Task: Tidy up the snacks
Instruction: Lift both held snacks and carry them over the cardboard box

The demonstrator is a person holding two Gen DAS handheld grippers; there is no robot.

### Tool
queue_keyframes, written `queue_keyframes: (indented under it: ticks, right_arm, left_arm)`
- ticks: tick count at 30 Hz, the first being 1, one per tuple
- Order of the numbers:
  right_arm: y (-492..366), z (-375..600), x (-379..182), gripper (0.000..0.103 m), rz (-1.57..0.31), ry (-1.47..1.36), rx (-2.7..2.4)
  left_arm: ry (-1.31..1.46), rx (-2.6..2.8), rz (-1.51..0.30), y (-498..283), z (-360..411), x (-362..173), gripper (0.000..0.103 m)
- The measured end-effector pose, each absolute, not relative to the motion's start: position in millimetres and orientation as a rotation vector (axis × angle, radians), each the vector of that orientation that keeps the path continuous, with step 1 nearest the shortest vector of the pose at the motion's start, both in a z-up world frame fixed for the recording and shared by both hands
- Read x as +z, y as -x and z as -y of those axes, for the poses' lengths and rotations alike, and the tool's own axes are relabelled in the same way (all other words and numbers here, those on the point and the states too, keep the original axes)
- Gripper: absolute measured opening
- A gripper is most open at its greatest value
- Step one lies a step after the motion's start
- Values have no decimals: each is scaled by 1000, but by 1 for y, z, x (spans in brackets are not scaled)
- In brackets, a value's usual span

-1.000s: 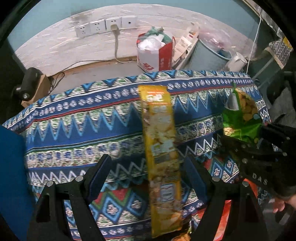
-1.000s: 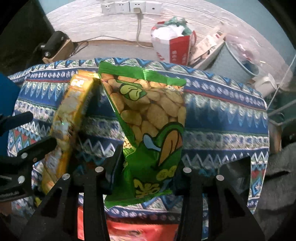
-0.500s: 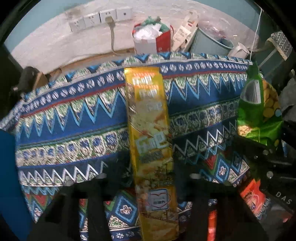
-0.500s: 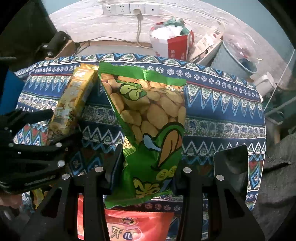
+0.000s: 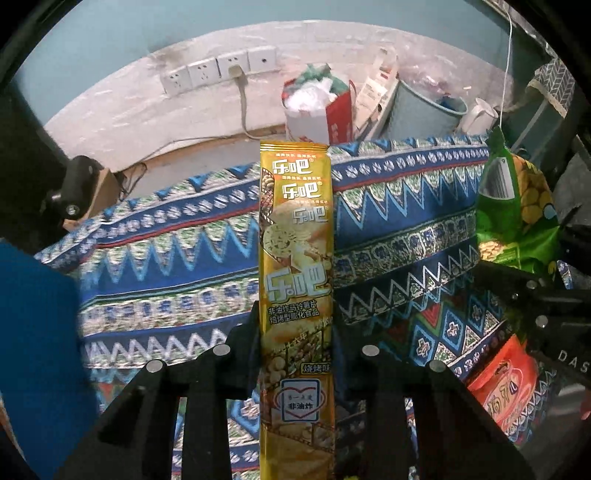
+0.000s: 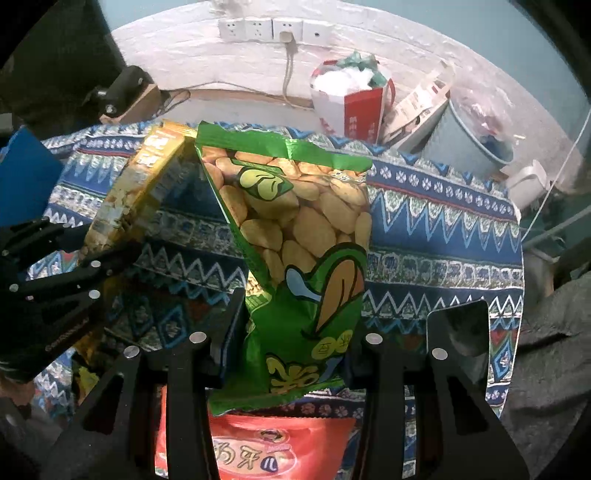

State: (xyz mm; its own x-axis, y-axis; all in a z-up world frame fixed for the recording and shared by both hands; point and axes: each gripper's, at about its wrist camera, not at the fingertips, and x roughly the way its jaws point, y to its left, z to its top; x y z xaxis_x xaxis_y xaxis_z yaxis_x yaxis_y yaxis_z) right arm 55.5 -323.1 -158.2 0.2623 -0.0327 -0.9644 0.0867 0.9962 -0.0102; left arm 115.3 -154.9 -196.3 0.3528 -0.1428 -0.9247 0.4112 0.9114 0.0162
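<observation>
My left gripper (image 5: 295, 347) is shut on a long yellow chip packet (image 5: 296, 280) and holds it upright above the patterned tablecloth (image 5: 177, 258). My right gripper (image 6: 295, 332) is shut on a green bag of broad beans (image 6: 299, 254), also held upright. The green bag shows at the right edge of the left wrist view (image 5: 517, 218). The yellow packet (image 6: 136, 192) and left gripper (image 6: 55, 280) show at the left of the right wrist view. A red snack bag (image 6: 258, 446) lies on the table under my right gripper and shows in the left wrist view (image 5: 506, 387).
Behind the table stand a red-and-white paper bag (image 6: 351, 103), a grey bin (image 6: 469, 140), a white kettle (image 6: 532, 181) and wall sockets (image 6: 273, 29). A blue object (image 5: 33, 332) is at the left. The tablecloth (image 6: 443, 236) spreads ahead.
My left gripper has closed in on the yellow packet, which now stands straight and sharp. The left gripper has pulled back and up a little. The green bag has stayed in the right gripper.
</observation>
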Motion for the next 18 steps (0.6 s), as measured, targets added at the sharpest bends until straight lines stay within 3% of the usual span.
queue_keyframes:
  ticks: [18]
  right_arm:
    - [-56, 273, -97, 41, -1189, -15, 17]
  left_arm:
    - [-223, -265, -1033, -85, 86, -114, 32]
